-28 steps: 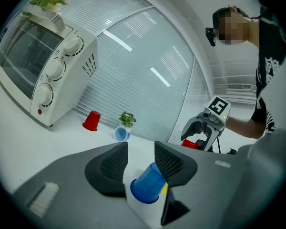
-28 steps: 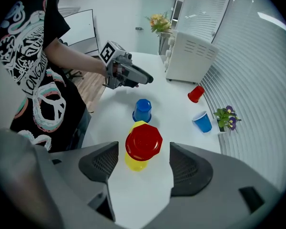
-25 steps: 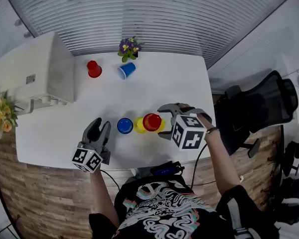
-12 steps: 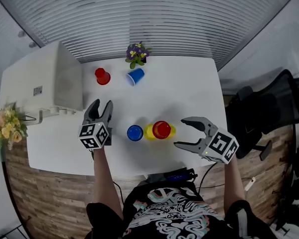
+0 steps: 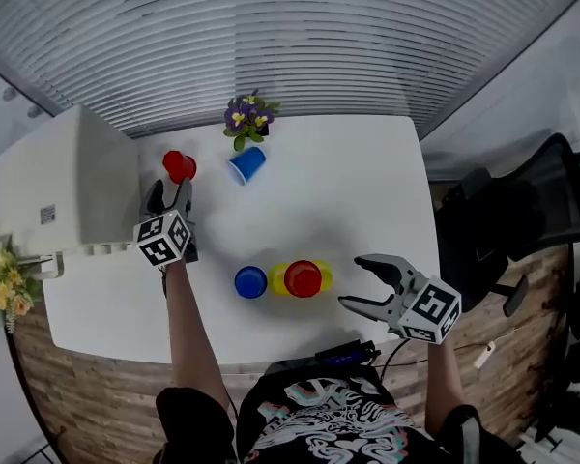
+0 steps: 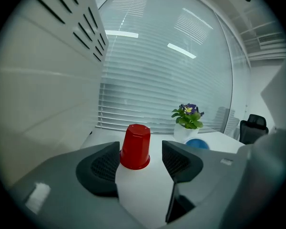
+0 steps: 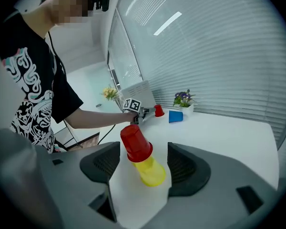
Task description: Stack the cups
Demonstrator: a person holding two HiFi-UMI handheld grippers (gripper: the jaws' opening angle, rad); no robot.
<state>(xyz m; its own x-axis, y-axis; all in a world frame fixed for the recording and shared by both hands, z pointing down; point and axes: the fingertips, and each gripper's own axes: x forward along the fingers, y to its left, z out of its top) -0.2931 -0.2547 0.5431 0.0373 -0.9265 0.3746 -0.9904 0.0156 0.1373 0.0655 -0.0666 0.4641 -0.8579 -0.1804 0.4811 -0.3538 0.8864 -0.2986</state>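
A red cup (image 5: 179, 165) (image 6: 135, 147) stands upside down at the far left of the white table (image 5: 358, 191). My left gripper (image 5: 171, 189) (image 6: 140, 152) points at it with its jaws opening. The cup stands just past the tips, and the pads are clear of it. Beside the red cup a blue cup (image 5: 246, 163) lies on its side. Near the front, another blue cup (image 5: 250, 281) stands upside down next to a yellow cup (image 5: 321, 276) (image 7: 151, 172) with a red cup (image 5: 303, 278) (image 7: 135, 142) tilted on top. My right gripper (image 5: 353, 281) (image 7: 143, 157) is to the right of this stack, jaws wide and closing slightly, touching nothing.
A large white box (image 5: 63, 187) fills the table's left side, close to my left gripper. A potted purple flower (image 5: 244, 116) stands at the back edge. Yellow flowers (image 5: 0, 290) are at far left. A black office chair (image 5: 522, 211) is right of the table, and a cable (image 5: 343, 356) hangs at the front edge.
My left gripper has travelled from the front edge up to the far red cup, and its jaws have widened. My right gripper has drawn back to the right, away from the red-on-yellow stack.
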